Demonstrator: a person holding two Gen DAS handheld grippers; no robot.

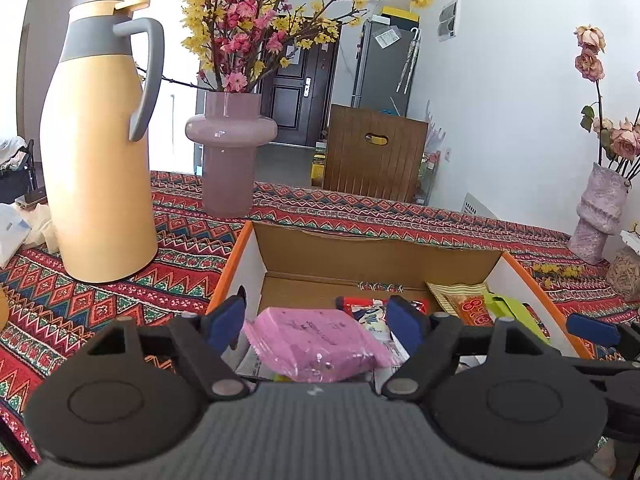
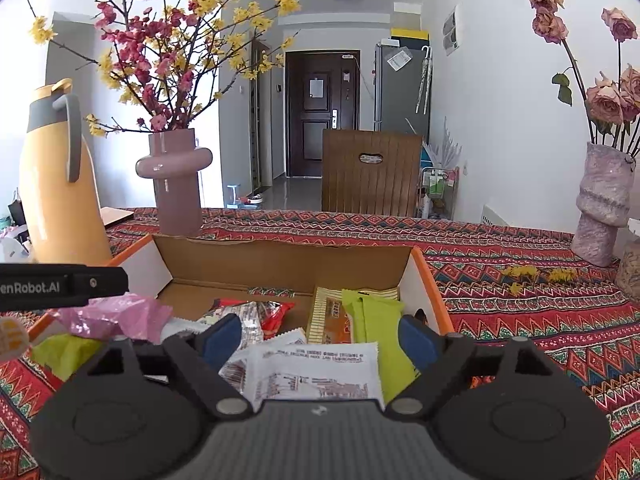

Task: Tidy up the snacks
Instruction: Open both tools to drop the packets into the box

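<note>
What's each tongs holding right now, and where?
Nothing. Left tongs stand open around the pink packet; right tongs open over the white packet.

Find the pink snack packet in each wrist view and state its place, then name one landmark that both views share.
Left wrist view: the pink snack packet lies low at centre, between the left tool's blue pads, inside the cardboard box.
Right wrist view: the pink snack packet sits at lower left, at the box's left side.
Shared landmark: the mauve vase of blossom branches behind the box.
</note>
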